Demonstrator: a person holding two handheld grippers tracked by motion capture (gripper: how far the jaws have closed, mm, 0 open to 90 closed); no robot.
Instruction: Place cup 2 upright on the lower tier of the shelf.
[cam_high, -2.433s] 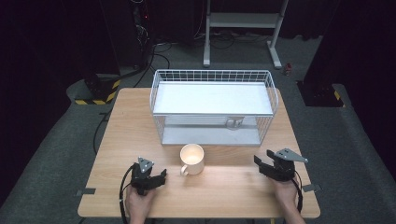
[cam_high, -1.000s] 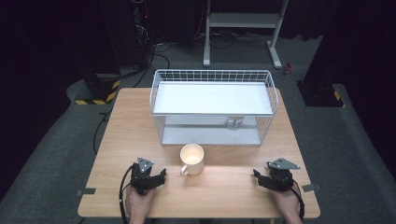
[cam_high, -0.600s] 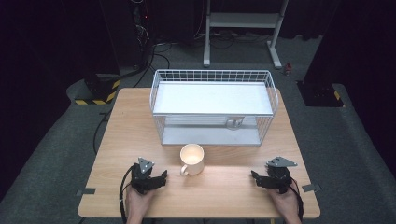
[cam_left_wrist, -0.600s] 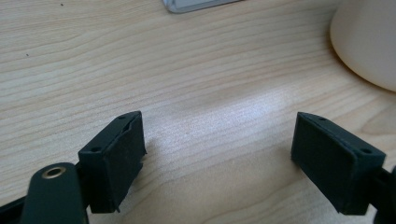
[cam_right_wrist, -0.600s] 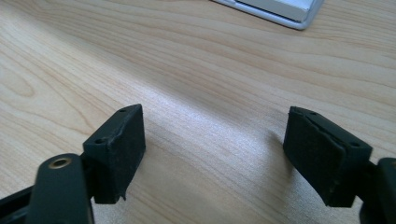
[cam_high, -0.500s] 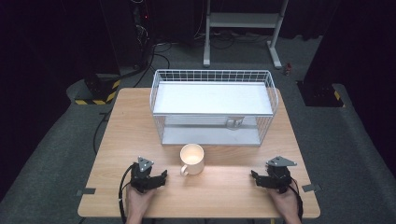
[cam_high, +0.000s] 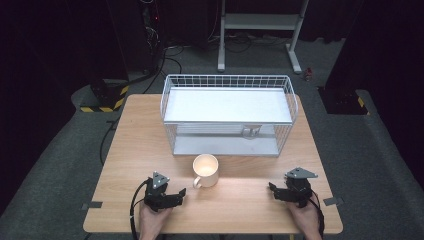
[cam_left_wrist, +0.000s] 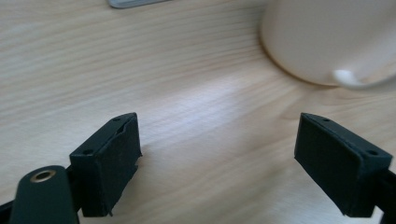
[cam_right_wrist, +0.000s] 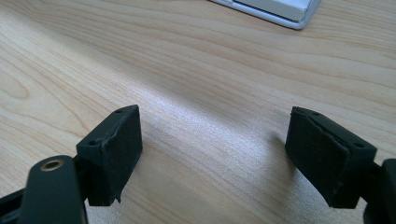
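A cream mug (cam_high: 205, 170) stands upright on the wooden table (cam_high: 135, 145), just in front of a white wire basket (cam_high: 228, 113). Its handle points toward the near left. My left gripper (cam_high: 176, 193) rests low near the table's front edge, left of the mug, open with nothing between its jaws. In the left gripper view the mug (cam_left_wrist: 327, 37) and its handle fill the upper right, beyond the gripper (cam_left_wrist: 229, 163). My right gripper (cam_high: 274, 189) sits near the front right, open and empty. The right gripper view has the gripper (cam_right_wrist: 212, 154) over bare wood with the basket's corner (cam_right_wrist: 275, 11) ahead.
The basket holds a white tray or liner and takes up the far half of the table. Grey tape marks (cam_high: 91, 205) sit at the front corners. Dark floor, cables and a metal stand (cam_high: 260, 30) lie beyond the table.
My right gripper has come down and slid a little left toward the table's front edge. The left gripper and the mug have stayed where they were.
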